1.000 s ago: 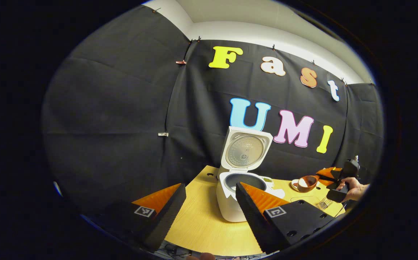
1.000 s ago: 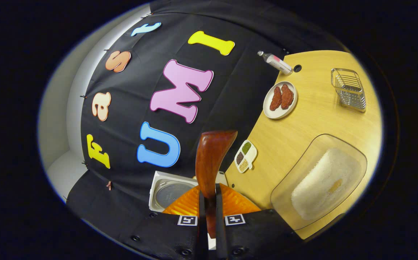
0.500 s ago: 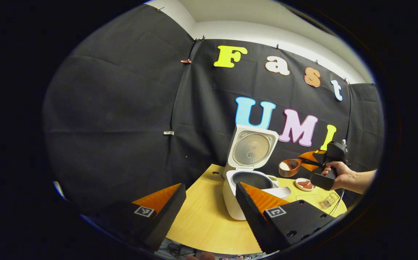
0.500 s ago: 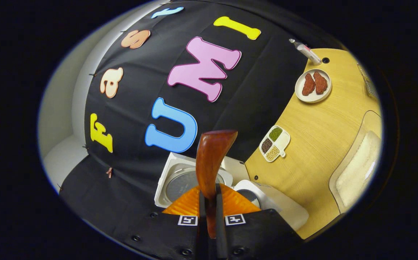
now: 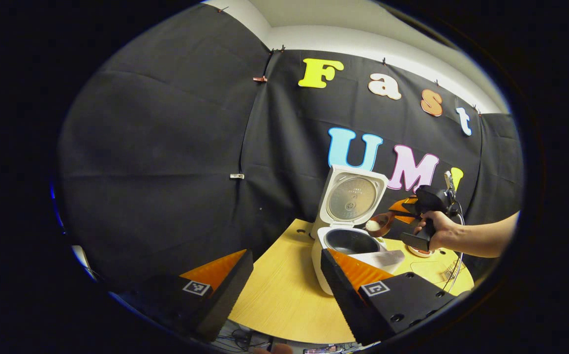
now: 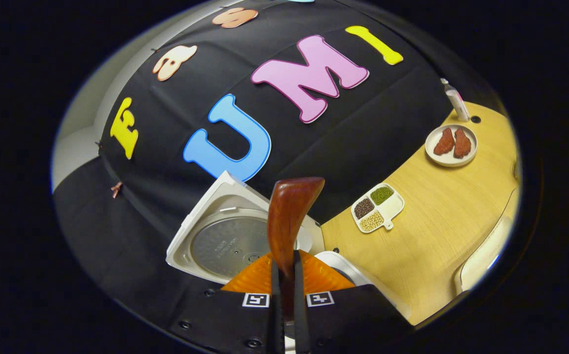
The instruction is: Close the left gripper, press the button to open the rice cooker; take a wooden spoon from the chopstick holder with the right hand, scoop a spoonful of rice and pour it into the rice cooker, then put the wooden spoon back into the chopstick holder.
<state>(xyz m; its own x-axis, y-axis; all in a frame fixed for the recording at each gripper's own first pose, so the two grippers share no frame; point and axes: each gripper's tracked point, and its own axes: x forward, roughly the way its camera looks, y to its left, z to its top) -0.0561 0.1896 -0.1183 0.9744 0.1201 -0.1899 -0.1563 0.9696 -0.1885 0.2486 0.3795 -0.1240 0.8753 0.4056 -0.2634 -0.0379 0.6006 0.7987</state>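
Change: over the last second the right gripper (image 5: 398, 212) has carried the wooden spoon (image 5: 376, 224) from beside the table's right end up to the rice cooker (image 5: 350, 246); in the left gripper view the loaded bowl of the spoon now hangs just right of the pot's rim, below the raised lid (image 5: 353, 198).
Meaning: scooping looks finished; by my reading the pour is the step in hand, and the spoon needs a little more travel left before tipping.
Left gripper: its fingers (image 5: 225, 290) are spread wide apart, holding nothing, low and near the table (image 5: 284, 300) edge, well short of the cooker.
Rice cooker: lid fully up; the dark inner pot (image 5: 350, 241) looks empty, though its bottom is hard to make out.
Wooden spoon: white rice sits in its bowl.
Right gripper fingers: pressed on the spoon's handle (image 6: 284, 275), one each side.
Divided dish (image 6: 377, 207): dark, green and pale grains in separate compartments.
Round plate (image 6: 450, 145): two reddish-brown pieces.
Rice tray (image 6: 486, 255): at the right edge, contents not readable.
Chopstick holder: cannot place it with confidence.
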